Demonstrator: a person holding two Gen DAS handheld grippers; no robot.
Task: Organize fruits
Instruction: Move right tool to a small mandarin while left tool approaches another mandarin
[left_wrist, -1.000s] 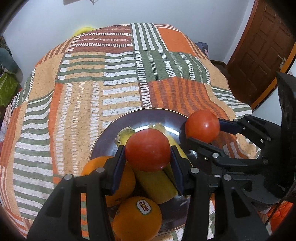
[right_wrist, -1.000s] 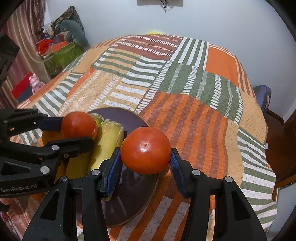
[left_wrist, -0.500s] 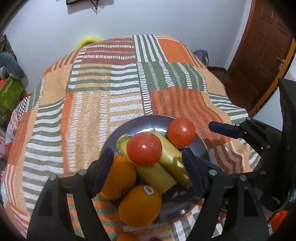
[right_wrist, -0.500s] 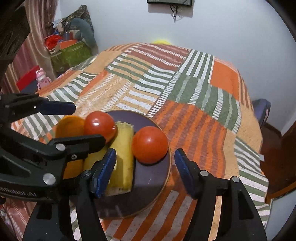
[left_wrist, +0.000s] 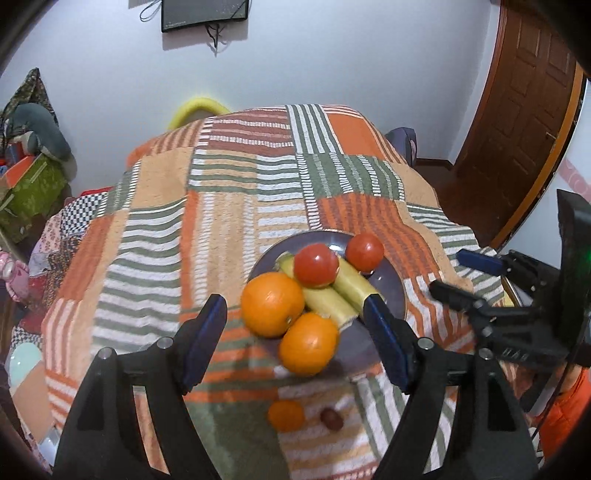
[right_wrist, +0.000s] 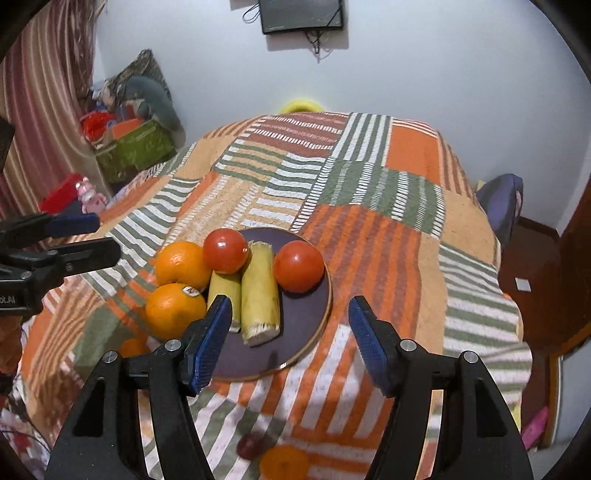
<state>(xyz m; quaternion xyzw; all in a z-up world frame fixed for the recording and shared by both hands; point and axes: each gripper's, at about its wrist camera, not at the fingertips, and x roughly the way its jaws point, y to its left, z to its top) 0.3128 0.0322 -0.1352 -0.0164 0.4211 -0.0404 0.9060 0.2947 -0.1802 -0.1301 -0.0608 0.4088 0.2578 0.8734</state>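
Both claws, left gripper and right gripper, gape empty over the plate; the small mandarin at 6 o'clock looks soft-skinned, so pinch its middle gently.

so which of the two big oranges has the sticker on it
The orange nearer the camera, beside the cut ends of the banana pieces; the label sits on its top. The other orange, next to a tomato, shows none.
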